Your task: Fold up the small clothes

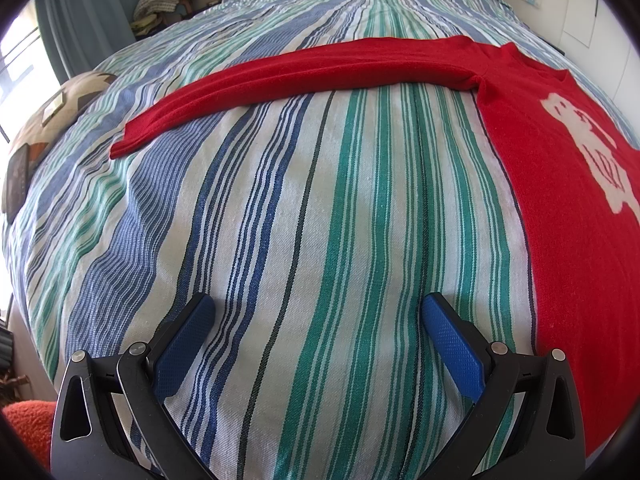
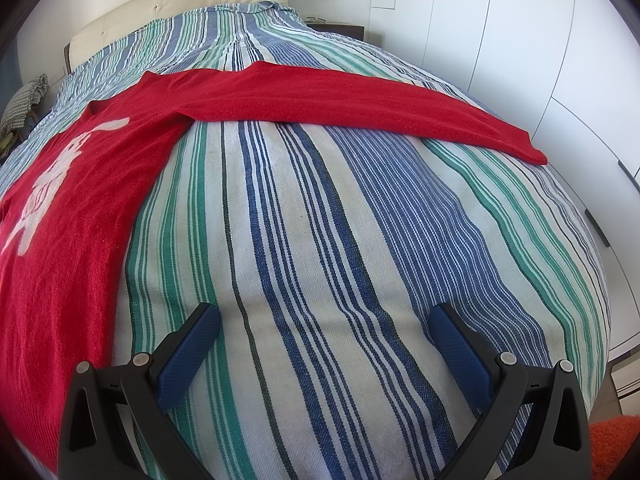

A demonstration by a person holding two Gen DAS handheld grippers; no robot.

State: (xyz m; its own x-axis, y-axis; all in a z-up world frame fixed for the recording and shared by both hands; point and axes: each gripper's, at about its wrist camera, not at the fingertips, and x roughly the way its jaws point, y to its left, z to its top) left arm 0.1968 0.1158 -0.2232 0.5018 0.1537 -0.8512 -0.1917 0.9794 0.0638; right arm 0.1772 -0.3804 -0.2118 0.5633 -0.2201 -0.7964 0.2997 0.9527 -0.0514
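A red long-sleeved sweater (image 1: 560, 200) with a white figure on its chest lies flat on the striped bedspread (image 1: 320, 200). In the left wrist view its body fills the right side and one sleeve (image 1: 280, 76) stretches left across the bed. In the right wrist view the sweater's body (image 2: 68, 208) is at the left and the other sleeve (image 2: 360, 100) runs right toward the bed's edge. My left gripper (image 1: 318, 308) is open over bare bedspread, left of the sweater's body. My right gripper (image 2: 324, 316) is open too, just right of the body, holding nothing.
A patterned cushion (image 1: 60, 112) and a dark tablet (image 1: 16, 180) lie at the bed's left side. A beige headboard (image 2: 180, 4) stands at the far end. White wardrobe doors (image 2: 520, 60) run along the right. An orange rug (image 2: 616, 448) lies on the floor.
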